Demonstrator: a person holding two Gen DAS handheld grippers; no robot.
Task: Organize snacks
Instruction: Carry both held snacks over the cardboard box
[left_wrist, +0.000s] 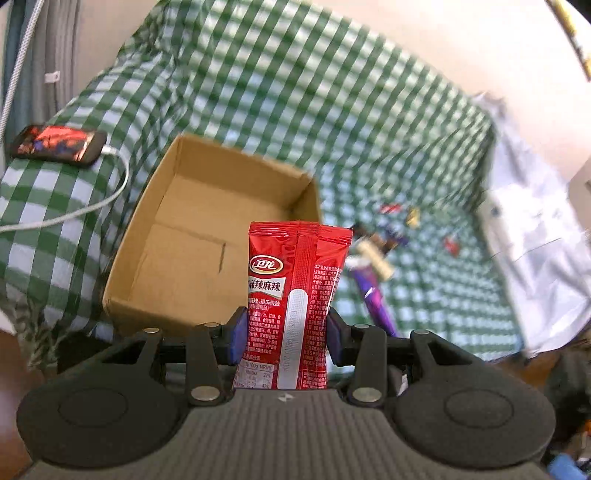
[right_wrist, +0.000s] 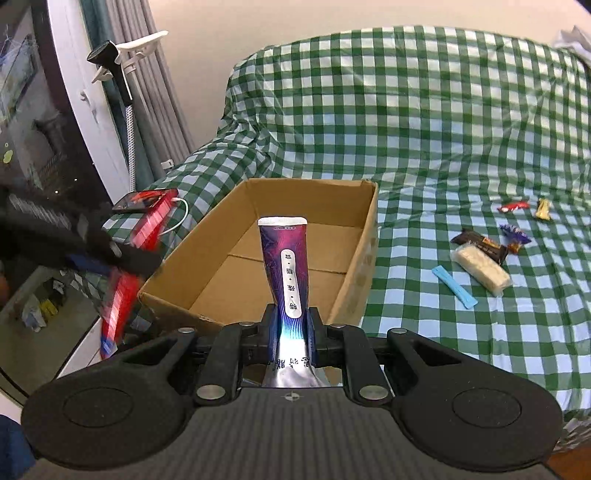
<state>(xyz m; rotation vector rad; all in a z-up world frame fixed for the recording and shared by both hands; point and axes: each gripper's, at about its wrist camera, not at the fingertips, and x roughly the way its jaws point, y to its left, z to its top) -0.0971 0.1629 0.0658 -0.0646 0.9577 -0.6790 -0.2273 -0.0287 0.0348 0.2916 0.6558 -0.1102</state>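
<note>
My left gripper (left_wrist: 284, 332) is shut on a red snack packet (left_wrist: 295, 280) that stands upright between its blue pads, in front of an open cardboard box (left_wrist: 207, 206) on a green checked cover. My right gripper (right_wrist: 291, 328) is shut on a slim purple snack packet (right_wrist: 286, 266), held upright just before the near wall of the same box (right_wrist: 354, 258). The box looks empty inside. In the right wrist view the left gripper with the red packet (right_wrist: 122, 295) shows blurred at the left. The purple packet (left_wrist: 376, 306) also appears in the left wrist view.
Loose snacks lie on the checked cover right of the box: a pale bar (right_wrist: 480, 273), a dark bar (right_wrist: 480, 242), a blue stick (right_wrist: 454, 286), small candies (right_wrist: 513, 206). A phone (left_wrist: 55, 144) with a white cable lies left of the box. A white bag (left_wrist: 535, 236) sits far right.
</note>
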